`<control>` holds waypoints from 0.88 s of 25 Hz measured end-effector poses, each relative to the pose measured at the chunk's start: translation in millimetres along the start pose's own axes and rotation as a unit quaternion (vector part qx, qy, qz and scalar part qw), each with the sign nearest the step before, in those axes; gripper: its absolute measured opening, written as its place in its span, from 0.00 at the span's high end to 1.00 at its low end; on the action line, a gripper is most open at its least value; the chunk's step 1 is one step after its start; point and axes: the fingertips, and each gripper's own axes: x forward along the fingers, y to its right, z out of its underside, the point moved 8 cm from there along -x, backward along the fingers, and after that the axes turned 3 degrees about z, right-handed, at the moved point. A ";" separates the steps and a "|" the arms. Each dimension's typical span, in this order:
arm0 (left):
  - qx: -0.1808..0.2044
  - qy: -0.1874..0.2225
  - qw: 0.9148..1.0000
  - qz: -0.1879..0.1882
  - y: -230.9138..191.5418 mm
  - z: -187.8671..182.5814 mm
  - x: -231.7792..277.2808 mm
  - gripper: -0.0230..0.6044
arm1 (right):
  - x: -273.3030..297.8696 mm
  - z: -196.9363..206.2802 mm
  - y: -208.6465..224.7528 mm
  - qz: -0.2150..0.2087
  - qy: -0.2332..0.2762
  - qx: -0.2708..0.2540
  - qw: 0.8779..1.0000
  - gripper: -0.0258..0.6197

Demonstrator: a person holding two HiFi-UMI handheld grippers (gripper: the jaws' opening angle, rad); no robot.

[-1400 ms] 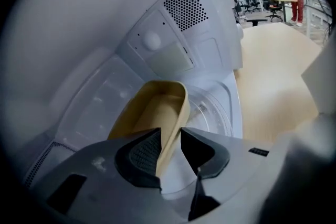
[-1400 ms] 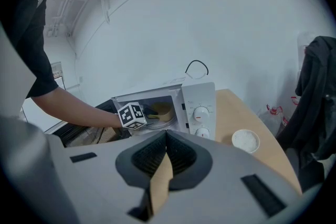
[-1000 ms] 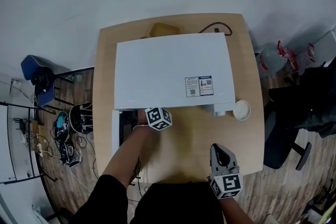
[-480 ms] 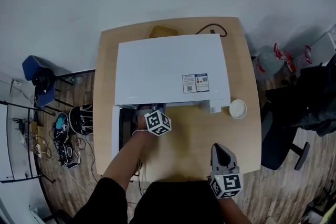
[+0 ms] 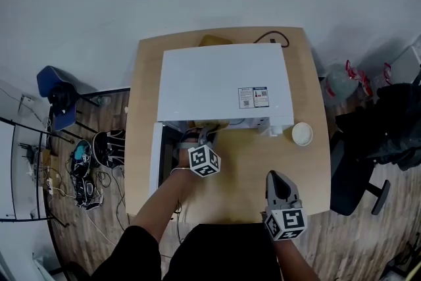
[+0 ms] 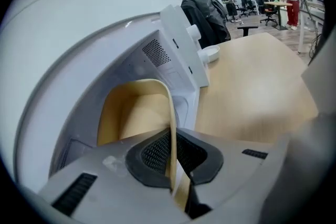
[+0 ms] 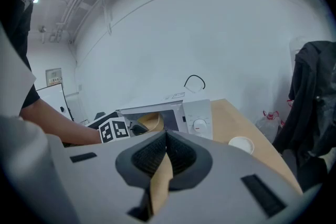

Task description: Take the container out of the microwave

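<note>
- Grip is our first worry. The left gripper [image 6: 170,139] is clamped on one thin wall of the tan container [image 6: 134,113], with the pads pinching the rim edge-on, and nothing else holds it.
- The container sits at the mouth of the microwave [image 5: 223,82], at 12 o'clock from the left gripper in the head view. We cannot tell whether it is fully clear of the cavity, so we judge the pull-out unfinished.
- A one-sided pinch lets the container swing about the pads. If it sags, its far side could drag on the cavity floor or catch the lip, and the wall might slide out of the pads.
- We cannot see whether it holds anything. If it does, a tilt would spill that onto the surface [image 5: 243,171].
- The open door [image 5: 155,161] stands at 9 o'clock from the left gripper, and drifting that way could knock the container against it.
- Lifting too early may strike the top edge of the opening.
- The right gripper [image 5: 276,178] rests at 5 o'clock with its jaws together on nothing. It is well apart from the container, so it gives no support if the hold slips.
- A white cup [image 5: 302,133] stands at 3 o'clock from the opening, and setting down there risks tipping it.
</note>
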 end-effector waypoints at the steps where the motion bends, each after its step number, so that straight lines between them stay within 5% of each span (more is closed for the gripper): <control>1: -0.004 0.005 1.000 0.001 1.6 -1.2 -5.3 0.94 | -1.8 0.8 -1.3 0.003 0.002 0.005 1.000 0.87; 22: -0.033 0.058 0.996 0.057 123.6 -19.2 -120.1 0.94 | -93.1 42.9 -51.6 0.039 0.035 -0.017 0.998 0.87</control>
